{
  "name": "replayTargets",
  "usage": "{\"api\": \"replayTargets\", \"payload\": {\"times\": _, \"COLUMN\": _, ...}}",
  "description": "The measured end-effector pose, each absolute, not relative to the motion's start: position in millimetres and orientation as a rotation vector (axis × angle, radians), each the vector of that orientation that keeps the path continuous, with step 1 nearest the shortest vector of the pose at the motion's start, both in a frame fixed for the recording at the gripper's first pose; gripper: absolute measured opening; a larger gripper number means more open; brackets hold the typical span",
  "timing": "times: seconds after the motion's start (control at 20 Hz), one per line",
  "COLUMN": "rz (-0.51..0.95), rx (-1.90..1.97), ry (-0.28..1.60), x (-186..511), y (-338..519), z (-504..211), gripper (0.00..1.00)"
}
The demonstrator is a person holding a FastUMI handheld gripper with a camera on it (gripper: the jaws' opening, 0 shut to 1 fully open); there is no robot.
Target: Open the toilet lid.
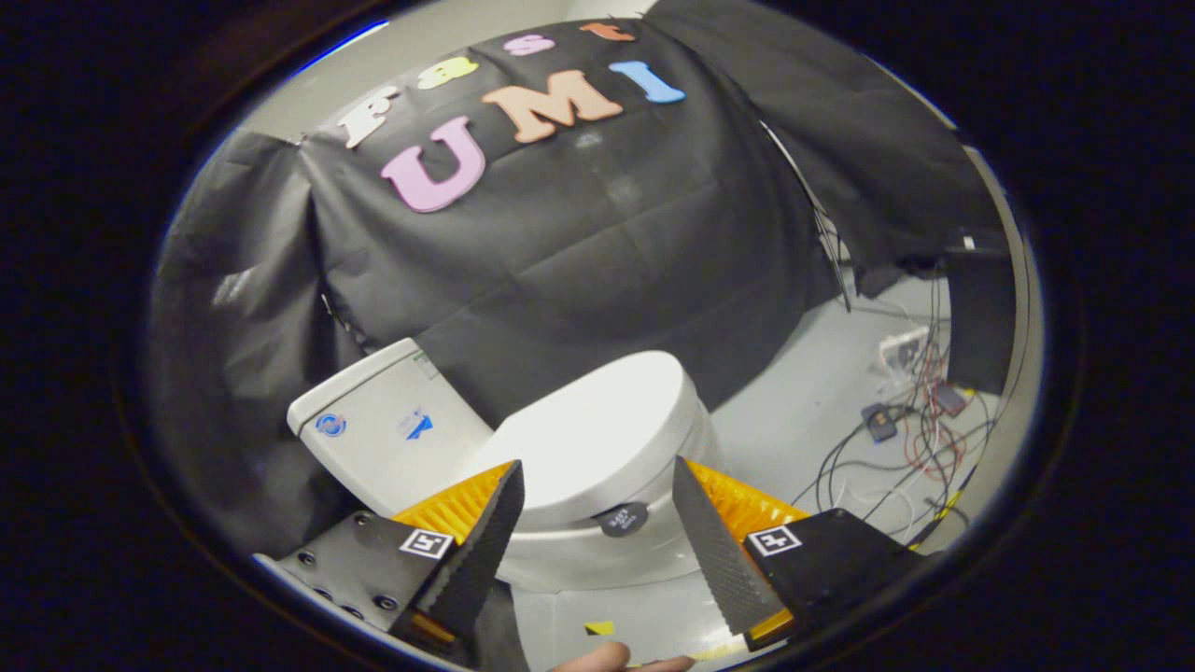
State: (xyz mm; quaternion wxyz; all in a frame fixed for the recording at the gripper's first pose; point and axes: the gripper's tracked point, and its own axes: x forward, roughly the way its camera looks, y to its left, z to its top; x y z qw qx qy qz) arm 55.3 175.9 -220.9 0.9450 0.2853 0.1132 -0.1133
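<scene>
A white toilet stands against the black cloth wall, its lid [607, 434] down flat on the bowl [597, 560]. The white tank [383, 434] sits behind the lid, with two small blue stickers on its front. A small dark round tag [623, 519] hangs at the lid's front rim. My gripper [597, 485] is open, its two fingers spread wide on either side of the lid's front edge, just short of it. Nothing is between the fingers and neither touches the lid.
Tangled cables [910, 448], a power strip [903, 348] and small devices lie on the grey floor beside the toilet. Black cloth [579, 252] hangs behind the tank. A fingertip of a person's hand [607, 659] shows below the fingers.
</scene>
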Motion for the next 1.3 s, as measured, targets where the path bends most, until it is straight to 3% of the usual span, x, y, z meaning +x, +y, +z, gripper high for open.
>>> {"api": "replayTargets", "payload": {"times": 0.8, "rz": -0.254, "rx": 1.049, "ry": 0.431, "x": 101.5, "y": 211.3, "z": -312.0, "gripper": 0.96}}
{"api": "replayTargets", "payload": {"times": 1.15, "rz": -0.204, "rx": 1.067, "ry": 0.518, "x": 115.8, "y": 233.3, "z": -328.7, "gripper": 0.68}}
{"api": "replayTargets", "payload": {"times": 1.3, "rz": -0.168, "rx": 1.049, "ry": 0.514, "x": 119.8, "y": 234.0, "z": -327.9, "gripper": 0.68}}
